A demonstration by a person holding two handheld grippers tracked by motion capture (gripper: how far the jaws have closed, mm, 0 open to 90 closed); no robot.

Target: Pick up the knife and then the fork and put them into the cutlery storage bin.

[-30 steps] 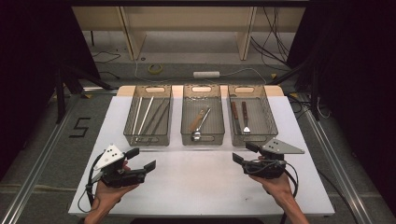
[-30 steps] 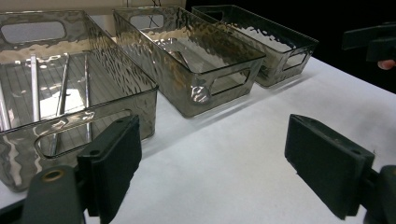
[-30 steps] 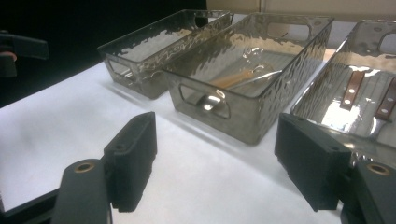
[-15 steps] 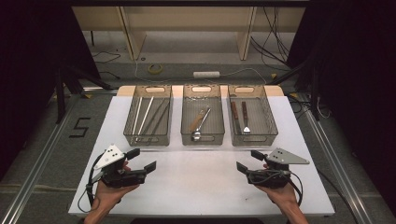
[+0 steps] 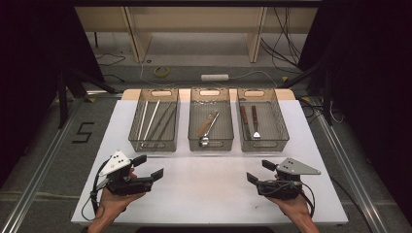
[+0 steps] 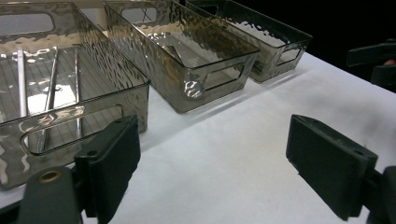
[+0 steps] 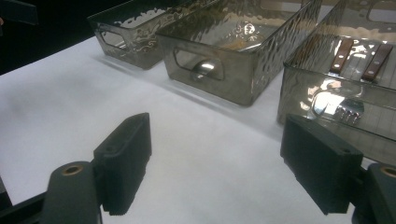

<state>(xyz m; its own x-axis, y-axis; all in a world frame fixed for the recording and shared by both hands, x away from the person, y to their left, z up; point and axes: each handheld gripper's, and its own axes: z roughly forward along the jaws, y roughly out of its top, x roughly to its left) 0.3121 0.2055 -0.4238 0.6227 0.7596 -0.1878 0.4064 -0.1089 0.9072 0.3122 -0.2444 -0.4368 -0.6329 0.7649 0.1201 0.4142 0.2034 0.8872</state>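
Three smoked clear bins stand in a row at the back of the white table (image 5: 204,194). The left bin (image 5: 154,146) holds several thin metal sticks (image 5: 151,119). A wooden-handled spoon (image 5: 208,127) lies in the middle bin (image 5: 210,146). Wooden-handled forks (image 5: 255,124) lie in the right bin (image 5: 265,146). My left gripper (image 5: 147,166) rests open near the front left, jaws wide with bare table between them (image 6: 219,163). My right gripper (image 5: 260,171) sits at the front right; its jaws have just opened a little further and hold nothing (image 7: 222,161).
Each bin has a cut-out handle (image 6: 70,126) in its near wall. White table stretches between the two grippers and the bins. Beyond the table lie cables, a tape roll (image 5: 162,71) and a power strip (image 5: 214,77) on the floor. Dark curtains flank both sides.
My right gripper has drawn back a little from the right bin toward the table's front edge. The left gripper has stayed where it was.
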